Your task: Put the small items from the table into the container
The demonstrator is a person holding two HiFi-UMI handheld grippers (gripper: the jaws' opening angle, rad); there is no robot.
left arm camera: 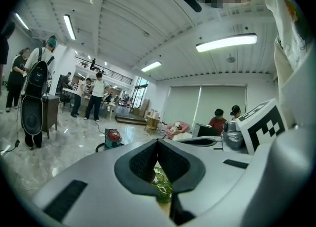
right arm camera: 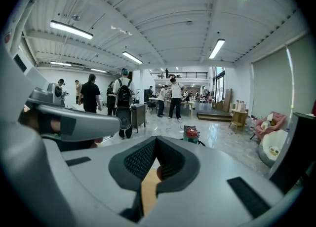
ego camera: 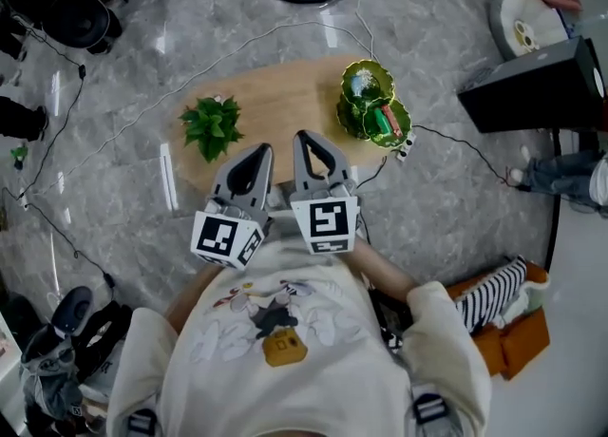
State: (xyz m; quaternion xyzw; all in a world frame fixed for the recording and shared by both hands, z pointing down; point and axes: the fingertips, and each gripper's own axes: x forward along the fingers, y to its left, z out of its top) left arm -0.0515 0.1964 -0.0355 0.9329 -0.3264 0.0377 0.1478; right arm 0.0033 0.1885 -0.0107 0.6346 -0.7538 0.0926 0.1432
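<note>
The green leaf-shaped glass container (ego camera: 372,103) stands at the right end of the oval wooden table (ego camera: 285,93), with small items inside, one of them red (ego camera: 385,122). My left gripper (ego camera: 258,152) and right gripper (ego camera: 306,138) hover side by side over the table's near edge, close to my chest. Both are shut with nothing between the pads. In the left gripper view the jaws (left arm camera: 158,142) meet at the tip, and the green container (left arm camera: 162,185) shows through the gap below. In the right gripper view the shut jaws (right arm camera: 156,139) frame a strip of table wood (right arm camera: 148,191).
A small potted plant (ego camera: 211,126) sits on the table's left part. A white power strip (ego camera: 406,148) and cables lie by the right edge. A black box (ego camera: 537,84) stands at right, an orange bag (ego camera: 503,316) at lower right. Several people stand far off.
</note>
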